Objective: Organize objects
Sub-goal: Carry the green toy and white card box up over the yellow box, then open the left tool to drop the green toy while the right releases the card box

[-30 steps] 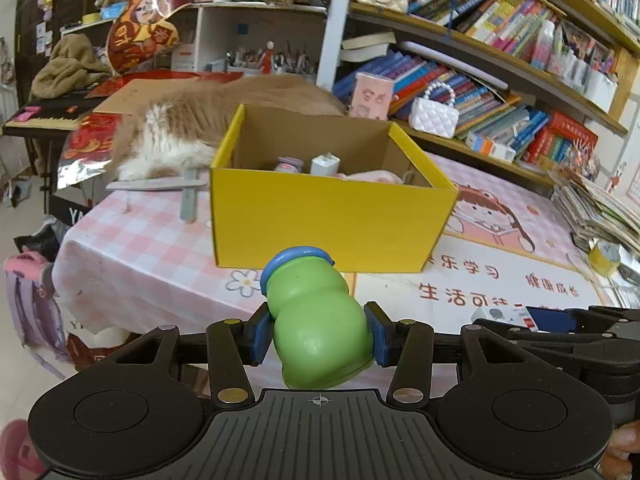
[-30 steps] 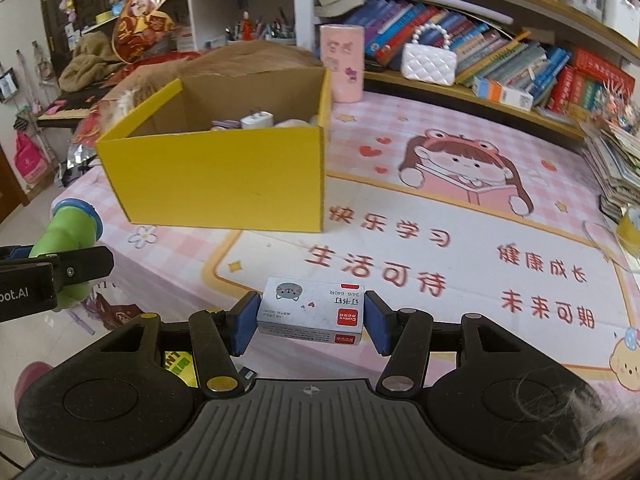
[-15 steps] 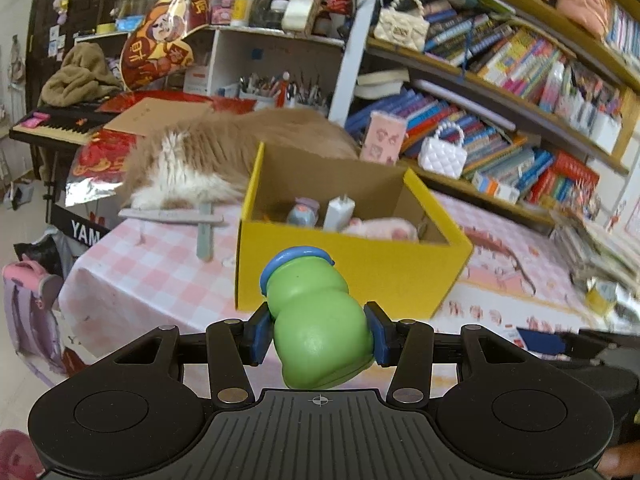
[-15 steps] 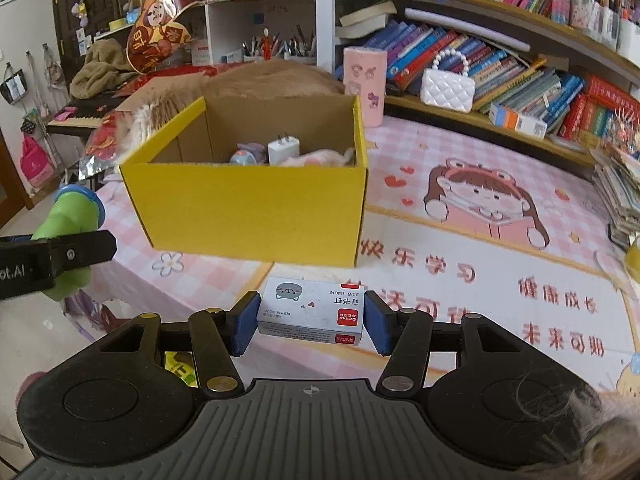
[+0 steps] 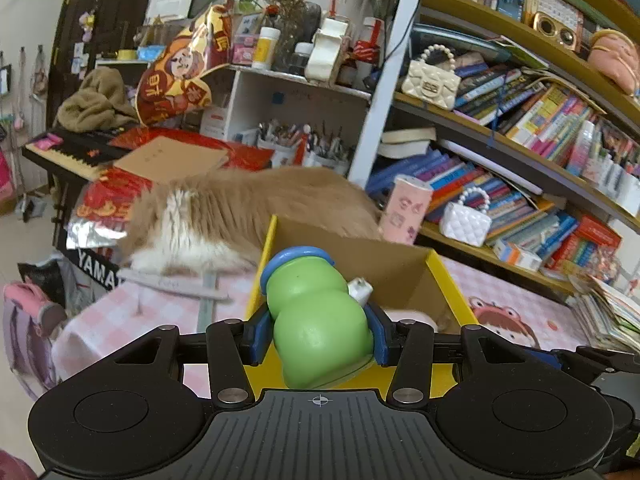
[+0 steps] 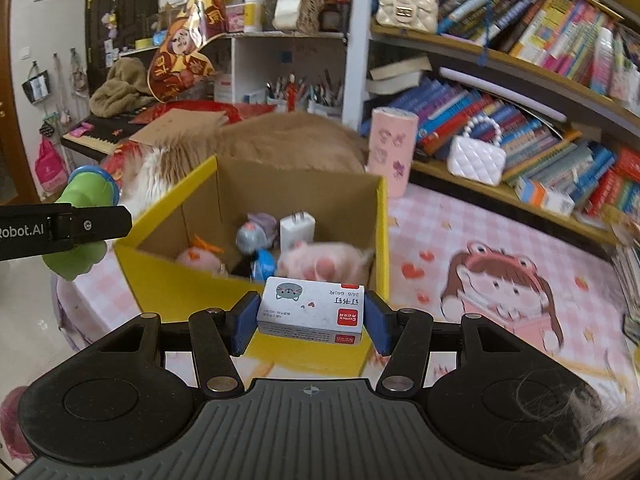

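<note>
My left gripper (image 5: 316,338) is shut on a green toy bottle with a blue rim (image 5: 316,320) and holds it above the near edge of the yellow cardboard box (image 5: 448,280). The bottle also shows in the right wrist view (image 6: 86,196). My right gripper (image 6: 310,322) is shut on a small white staples box (image 6: 312,314), just above the near wall of the yellow box (image 6: 180,292). Inside lie a white plug charger (image 6: 297,229), a pink plush (image 6: 324,262) and small toys.
A long-haired orange and white cat (image 5: 240,212) lies right behind the box. A pink cup (image 6: 392,148) stands behind the box on the right. Bookshelves (image 5: 520,128) run along the back. The pink tablecloth (image 6: 500,280) spreads to the right. A keyboard (image 5: 68,152) stands at the left.
Both grippers have risen and moved forward to the yellow box, each still holding its object. The inside of the box has come into view.
</note>
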Motion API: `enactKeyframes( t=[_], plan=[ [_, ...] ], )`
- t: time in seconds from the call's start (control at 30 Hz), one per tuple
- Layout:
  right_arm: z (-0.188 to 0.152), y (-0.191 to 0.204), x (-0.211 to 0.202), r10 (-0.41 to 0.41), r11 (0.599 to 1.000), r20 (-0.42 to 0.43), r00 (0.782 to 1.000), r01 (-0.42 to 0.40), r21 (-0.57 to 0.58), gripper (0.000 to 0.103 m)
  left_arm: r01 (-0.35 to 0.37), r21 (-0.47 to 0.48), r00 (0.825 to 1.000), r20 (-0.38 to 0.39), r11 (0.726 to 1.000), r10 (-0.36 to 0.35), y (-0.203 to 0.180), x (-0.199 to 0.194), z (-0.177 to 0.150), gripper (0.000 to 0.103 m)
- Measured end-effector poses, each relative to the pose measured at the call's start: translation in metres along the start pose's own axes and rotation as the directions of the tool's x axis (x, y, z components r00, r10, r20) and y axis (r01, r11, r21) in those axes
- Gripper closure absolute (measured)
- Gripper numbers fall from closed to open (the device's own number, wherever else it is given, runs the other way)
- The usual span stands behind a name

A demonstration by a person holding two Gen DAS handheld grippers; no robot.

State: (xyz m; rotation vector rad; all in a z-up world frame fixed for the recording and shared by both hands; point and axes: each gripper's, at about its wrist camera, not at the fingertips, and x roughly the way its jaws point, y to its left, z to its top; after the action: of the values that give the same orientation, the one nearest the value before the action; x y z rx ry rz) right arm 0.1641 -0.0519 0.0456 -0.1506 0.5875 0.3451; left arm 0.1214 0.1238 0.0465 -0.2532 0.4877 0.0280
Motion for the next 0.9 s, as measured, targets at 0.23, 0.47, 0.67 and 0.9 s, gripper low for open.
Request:
enactKeyframes(
  t=[0.23, 0.47, 0.67, 0.9],
  plan=[
    [0.019, -0.006, 0.034, 0.050, 0.998, 0.004, 0.999, -0.050, -0.049, 0.051, -0.043, 0.003, 0.999, -0.012, 0.999, 0.043, -0.008, 0.031, 0.012, 0.056],
    [0.027, -0.015, 0.066, 0.096, 0.992, -0.032, 0.995, -0.098, -0.079, 0.051, -0.082, 0.018, 0.995, -0.064, 0.996, 0.083, -0.016, 0.057, 0.010, 0.056],
    [0.032, -0.023, 0.089, 0.128, 0.987, -0.067, 0.990, -0.134, -0.094, 0.051, -0.112, 0.039, 0.988, -0.100, 0.993, 0.116, -0.020, 0.078, 0.011, 0.055],
    [0.035, -0.026, 0.112, 0.148, 0.978, -0.111, 0.983, -0.162, -0.131, 0.051, -0.128, 0.054, 0.982, -0.134, 0.990, 0.134, -0.022, 0.098, 0.013, 0.055]
  ],
)
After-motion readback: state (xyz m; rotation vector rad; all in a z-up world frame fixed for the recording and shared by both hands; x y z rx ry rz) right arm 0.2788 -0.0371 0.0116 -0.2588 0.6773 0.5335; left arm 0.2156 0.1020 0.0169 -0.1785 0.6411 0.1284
